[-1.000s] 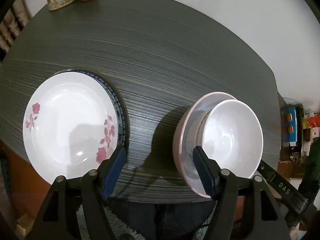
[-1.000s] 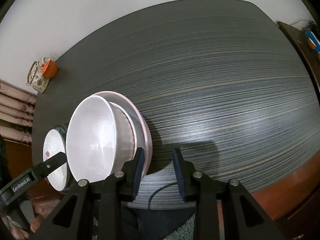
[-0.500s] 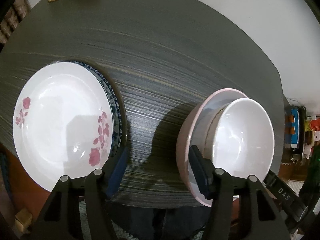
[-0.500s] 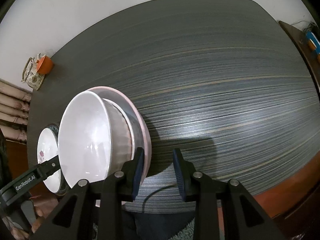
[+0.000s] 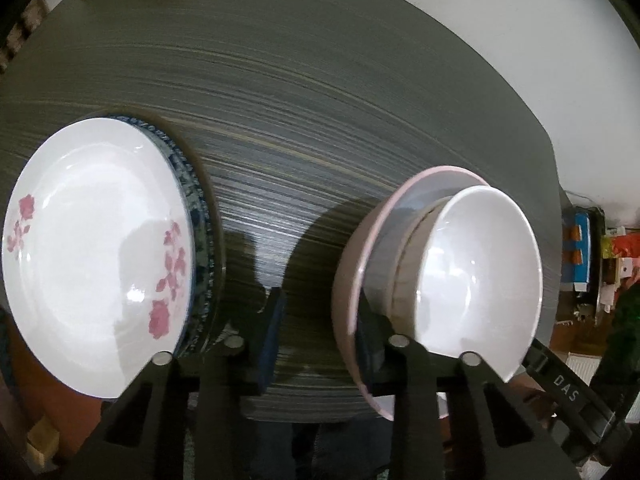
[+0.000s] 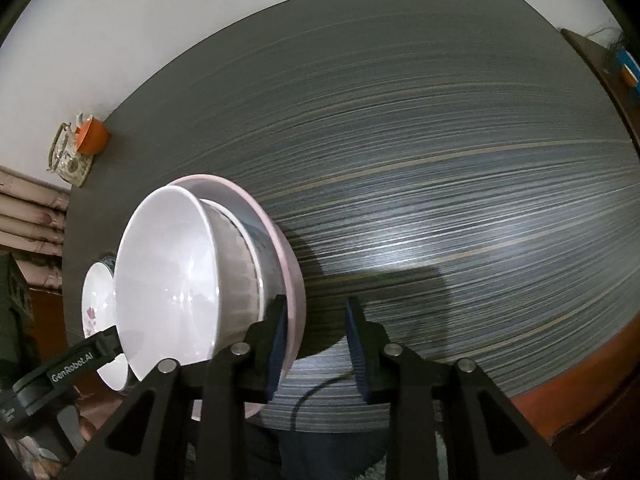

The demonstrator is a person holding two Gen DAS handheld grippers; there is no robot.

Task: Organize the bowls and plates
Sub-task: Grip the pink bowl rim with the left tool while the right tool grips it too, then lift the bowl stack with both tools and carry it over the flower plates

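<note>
A white bowl (image 5: pixel 476 276) sits nested in a pink-rimmed bowl (image 5: pixel 362 256) near the table's front edge; both also show in the right wrist view, the white bowl (image 6: pixel 168 280) and the pink-rimmed bowl (image 6: pixel 290 264). A white plate with pink flowers (image 5: pixel 92 248) lies on a blue-patterned plate (image 5: pixel 200 216) to the left. My left gripper (image 5: pixel 318 328) is open between the two stacks, its right finger (image 5: pixel 366 344) at the pink rim. My right gripper (image 6: pixel 316 338) is open, its left finger (image 6: pixel 276 344) against the pink bowl's right side.
The dark striped table (image 6: pixel 440 160) stretches wide to the right and back. A floral teapot (image 6: pixel 70 156) and an orange cup (image 6: pixel 92 136) stand at the far left corner. A cluttered shelf (image 5: pixel 588 256) stands past the table's right end.
My left gripper has moved forward and lower, so both stacks loom larger and its jaws have narrowed. My right gripper has crept closer to the pink-rimmed bowl's side.
</note>
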